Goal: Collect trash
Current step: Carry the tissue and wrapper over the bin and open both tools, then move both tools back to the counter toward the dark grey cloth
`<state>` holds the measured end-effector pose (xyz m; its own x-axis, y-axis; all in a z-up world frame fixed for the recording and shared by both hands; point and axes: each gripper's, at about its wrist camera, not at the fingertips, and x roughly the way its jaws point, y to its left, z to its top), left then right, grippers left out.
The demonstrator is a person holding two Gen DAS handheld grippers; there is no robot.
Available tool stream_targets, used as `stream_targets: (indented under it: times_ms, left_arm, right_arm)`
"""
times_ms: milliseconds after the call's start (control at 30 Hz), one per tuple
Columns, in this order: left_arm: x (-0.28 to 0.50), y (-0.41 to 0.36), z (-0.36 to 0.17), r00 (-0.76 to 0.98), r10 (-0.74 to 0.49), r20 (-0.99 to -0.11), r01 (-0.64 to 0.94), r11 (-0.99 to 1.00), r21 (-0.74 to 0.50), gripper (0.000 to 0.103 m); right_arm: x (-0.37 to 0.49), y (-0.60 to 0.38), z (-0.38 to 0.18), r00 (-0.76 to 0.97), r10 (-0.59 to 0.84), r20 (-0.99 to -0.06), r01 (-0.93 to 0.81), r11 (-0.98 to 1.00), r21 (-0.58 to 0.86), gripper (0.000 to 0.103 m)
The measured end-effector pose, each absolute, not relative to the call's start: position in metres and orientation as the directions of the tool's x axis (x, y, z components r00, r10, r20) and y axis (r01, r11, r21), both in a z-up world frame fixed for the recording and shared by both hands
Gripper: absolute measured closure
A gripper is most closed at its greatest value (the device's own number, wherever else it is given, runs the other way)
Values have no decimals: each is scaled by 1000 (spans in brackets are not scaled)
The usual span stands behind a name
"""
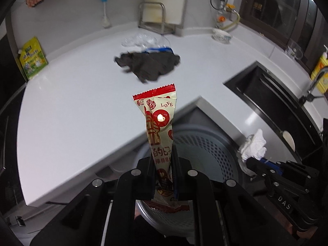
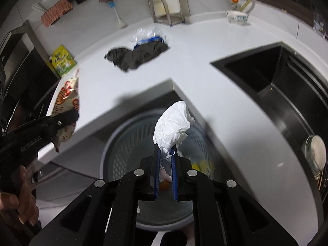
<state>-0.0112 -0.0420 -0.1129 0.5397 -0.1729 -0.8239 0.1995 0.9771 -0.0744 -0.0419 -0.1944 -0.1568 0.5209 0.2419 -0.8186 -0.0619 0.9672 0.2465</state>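
Observation:
My left gripper (image 1: 164, 162) is shut on a red and cream candy wrapper (image 1: 158, 119) and holds it upright above a grey perforated trash basket (image 1: 207, 143) that stands below the counter edge. My right gripper (image 2: 165, 157) is shut on a crumpled white tissue (image 2: 173, 127) and holds it over the same basket (image 2: 119, 155). The right gripper with its tissue (image 1: 254, 143) shows at the right of the left wrist view. The left gripper with the wrapper (image 2: 67, 100) shows at the left of the right wrist view. Some scraps lie in the basket.
On the white counter (image 1: 71, 106) lie a dark cloth (image 1: 147, 64) and a clear plastic bag (image 1: 141, 41). A yellow-green pouch (image 1: 32, 59) stands at the left. A black sink (image 2: 272, 78) is at the right, a bowl (image 2: 238, 17) and metal rack (image 2: 166, 10) behind.

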Motion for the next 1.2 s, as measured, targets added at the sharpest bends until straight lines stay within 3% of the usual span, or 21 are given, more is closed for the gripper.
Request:
stream_targets:
  times_ms: [400, 533, 600, 633, 700, 1200]
  left_arm:
    - [-17, -69, -178, 417, -158, -895, 230, 971, -64, 87]
    - [-18, -64, -184, 404, -140, -904, 193, 979, -65, 60]
    - [-20, -60, -183, 417, -119, -901, 170, 984, -52, 42]
    - [-21, -58, -182, 423, -114, -899, 160, 986, -50, 39]
    - [-21, -54, -181, 425, -112, -898, 147, 988, -54, 39]
    - [-21, -39, -161, 458, -95, -884, 95, 994, -57, 38]
  right_arm:
    - [-47, -195, -204, 414, 288, -864, -80, 957, 280, 93]
    - [-47, -198, -208, 411, 286, -865, -76, 957, 280, 88]
    - [-47, -200, -209, 413, 285, -865, -71, 957, 281, 79]
    - [-47, -201, -209, 414, 287, -864, -71, 956, 284, 71]
    - [-47, -201, -208, 419, 283, -863, -75, 958, 278, 66]
    - [-50, -199, -196, 416, 297, -859, -80, 953, 291, 66]
